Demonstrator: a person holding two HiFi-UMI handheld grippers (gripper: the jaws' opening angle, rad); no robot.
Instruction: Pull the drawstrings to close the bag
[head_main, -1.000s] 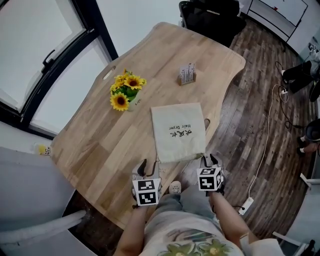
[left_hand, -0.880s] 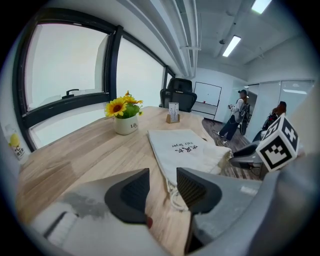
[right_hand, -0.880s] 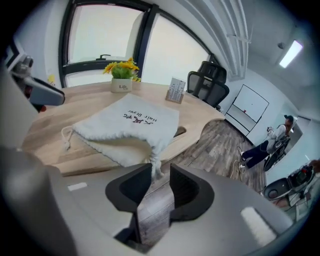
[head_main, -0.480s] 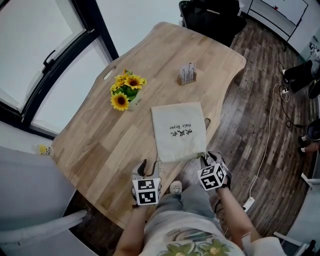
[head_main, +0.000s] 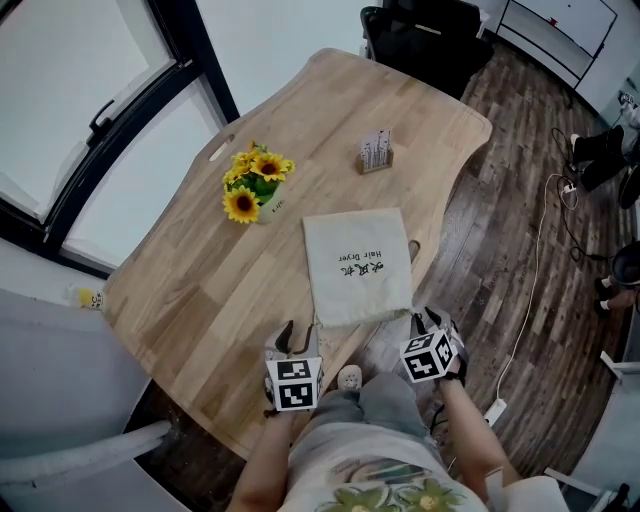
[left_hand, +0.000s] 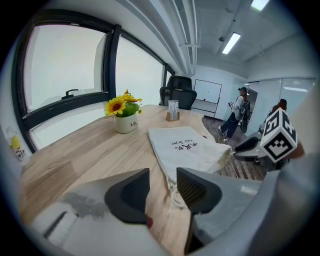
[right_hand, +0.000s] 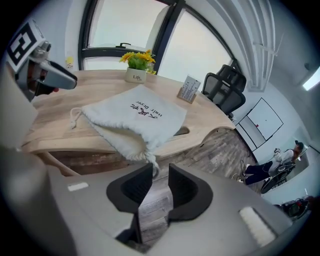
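Note:
A beige drawstring bag (head_main: 357, 265) with dark print lies flat on the wooden table (head_main: 200, 290), its mouth at the near edge. My left gripper (head_main: 290, 342) sits at the bag's near left corner, open; in the left gripper view (left_hand: 164, 176) a white cord loop (left_hand: 173, 192) lies on the table just ahead of the gap. My right gripper (head_main: 424, 326) hovers off the table edge at the bag's near right corner. In the right gripper view (right_hand: 160, 169) its jaws are closing, with the bag's hanging cord (right_hand: 153, 164) at their tips and a gap still showing.
A pot of sunflowers (head_main: 252, 185) and a small card holder (head_main: 375, 150) stand beyond the bag. A black office chair (head_main: 420, 30) is at the table's far end. Cables (head_main: 540, 250) run across the wood floor to the right. Two people (left_hand: 237, 117) stand far off.
My right gripper has shifted slightly right and tilted, its jaws narrowing near the bag's corner. The left gripper and the bag have stayed put.

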